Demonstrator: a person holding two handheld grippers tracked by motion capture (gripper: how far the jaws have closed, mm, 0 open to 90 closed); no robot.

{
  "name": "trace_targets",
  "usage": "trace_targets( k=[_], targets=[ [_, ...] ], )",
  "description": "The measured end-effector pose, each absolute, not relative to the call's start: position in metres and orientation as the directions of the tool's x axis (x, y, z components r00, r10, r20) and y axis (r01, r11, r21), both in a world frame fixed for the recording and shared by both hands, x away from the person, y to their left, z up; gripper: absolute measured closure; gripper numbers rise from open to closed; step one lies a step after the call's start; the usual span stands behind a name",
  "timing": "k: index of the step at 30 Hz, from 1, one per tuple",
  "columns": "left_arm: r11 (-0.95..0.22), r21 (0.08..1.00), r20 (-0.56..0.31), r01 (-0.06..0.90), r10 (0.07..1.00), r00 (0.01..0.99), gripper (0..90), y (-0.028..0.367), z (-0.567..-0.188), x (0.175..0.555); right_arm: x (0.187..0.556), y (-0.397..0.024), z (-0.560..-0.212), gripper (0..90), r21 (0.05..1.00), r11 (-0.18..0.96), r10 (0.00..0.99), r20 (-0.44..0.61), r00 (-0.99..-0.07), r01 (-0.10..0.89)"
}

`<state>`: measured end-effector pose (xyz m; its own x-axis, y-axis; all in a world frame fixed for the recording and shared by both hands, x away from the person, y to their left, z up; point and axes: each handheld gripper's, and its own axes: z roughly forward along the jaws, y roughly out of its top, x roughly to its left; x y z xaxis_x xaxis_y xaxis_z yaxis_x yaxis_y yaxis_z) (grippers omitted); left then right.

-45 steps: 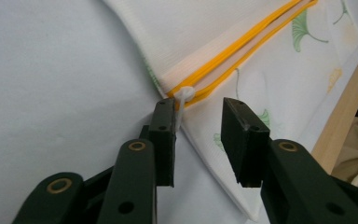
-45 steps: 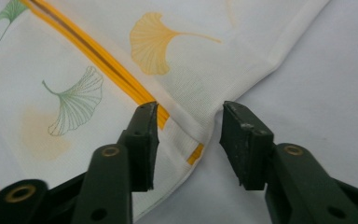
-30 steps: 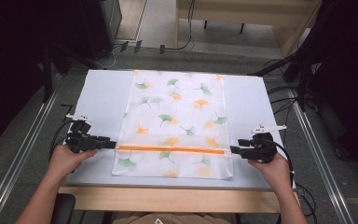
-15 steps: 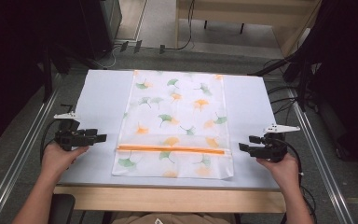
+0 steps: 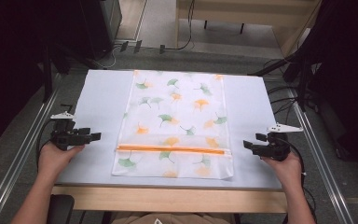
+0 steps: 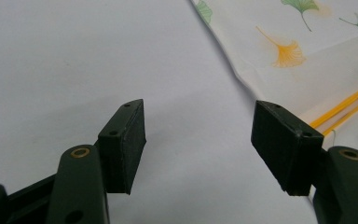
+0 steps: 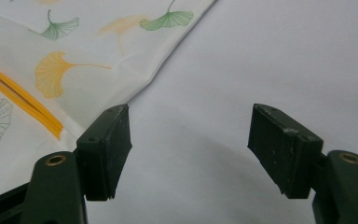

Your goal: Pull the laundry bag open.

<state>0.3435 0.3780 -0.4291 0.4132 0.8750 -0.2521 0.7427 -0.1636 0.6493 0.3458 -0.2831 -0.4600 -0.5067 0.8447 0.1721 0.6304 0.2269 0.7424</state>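
A white cloth bag (image 5: 177,121) printed with green and orange ginkgo leaves lies flat in the middle of the white table (image 5: 102,93). An orange zipper stripe (image 5: 170,149) crosses it near the front. My left gripper (image 5: 93,136) hovers a short way left of the bag's edge, pointing at it. Its jaws have just been opening and nothing is between them (image 6: 198,121); the bag (image 6: 307,42) lies beyond the right jaw. My right gripper (image 5: 246,145) sits just right of the bag, its jaws also freshly opened and empty (image 7: 191,126), with the bag (image 7: 98,46) beyond the left jaw.
Metal rails (image 5: 23,163) run along both sides of the table. Cables (image 5: 279,88) trail off the right side and at the back. A wooden strip (image 5: 168,198) forms the table's front edge. Bare table lies left and right of the bag.
Both grippers have let go of the bag's side edges at the orange stripe and moved outward, left gripper to the left and right gripper to the right. Their jaws stand wider now.
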Motion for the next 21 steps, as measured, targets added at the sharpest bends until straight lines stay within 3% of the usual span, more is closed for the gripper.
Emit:
trace_targets(
  k=[15, 21],
  targets=[
    [-0.184, 0.633, -0.225, 0.752, 0.886, 0.406, 35.5, 0.3779, -0.4326, 0.3434, 0.351, -0.2806, -0.4644, 30.8, 0.738, 0.248, 0.848, 0.147, -0.508, 0.628],
    [-0.179, 0.622, -0.213, 0.762, 0.898, 0.384, 31.5, 0.3769, -0.4351, 0.3457, 0.3523, -0.2797, -0.4672, 29.2, 0.728, 0.262, 0.846, 0.142, -0.513, 0.634]
  ],
)
